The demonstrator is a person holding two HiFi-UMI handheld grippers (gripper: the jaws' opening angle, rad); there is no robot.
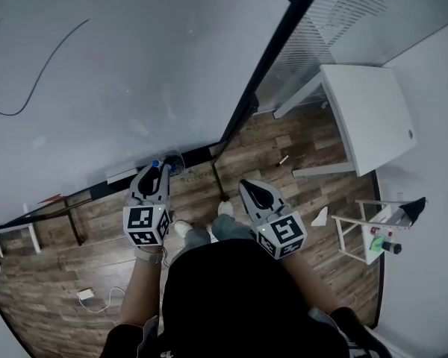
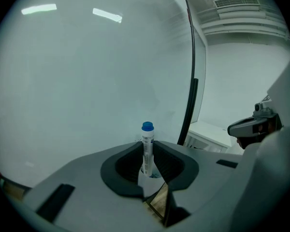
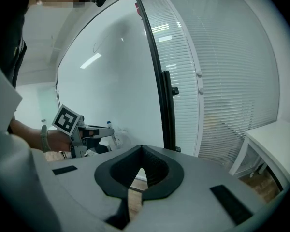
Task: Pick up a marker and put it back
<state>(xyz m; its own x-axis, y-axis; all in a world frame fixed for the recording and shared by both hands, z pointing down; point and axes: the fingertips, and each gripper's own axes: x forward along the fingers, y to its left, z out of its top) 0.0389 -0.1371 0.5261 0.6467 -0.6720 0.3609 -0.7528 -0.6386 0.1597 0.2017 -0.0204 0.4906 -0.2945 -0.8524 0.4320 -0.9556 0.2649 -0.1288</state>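
A white marker with a blue cap (image 2: 147, 146) stands upright between the pads of my left gripper (image 2: 147, 166), which is shut on it. Its lower end sits in or just over a white holder (image 2: 148, 182); I cannot tell which. In the head view the left gripper (image 1: 155, 171) points at the foot of the whiteboard (image 1: 119, 66), and the marker's blue cap (image 1: 156, 163) shows at its tip. The right gripper view has the left gripper (image 3: 108, 130) and the marker (image 3: 112, 132) at its left. My right gripper (image 1: 248, 188) hangs over the floor, shut with nothing in it (image 3: 142, 151).
A black frame post (image 1: 265, 69) divides the whiteboard from a blind-covered glass wall (image 1: 358, 6). A white table (image 1: 369, 118) stands at the right, with a small white rack (image 1: 377, 233) below it. A charger with its cable (image 1: 86, 294) lies on the wooden floor. The person's feet (image 1: 201, 230) are between the grippers.
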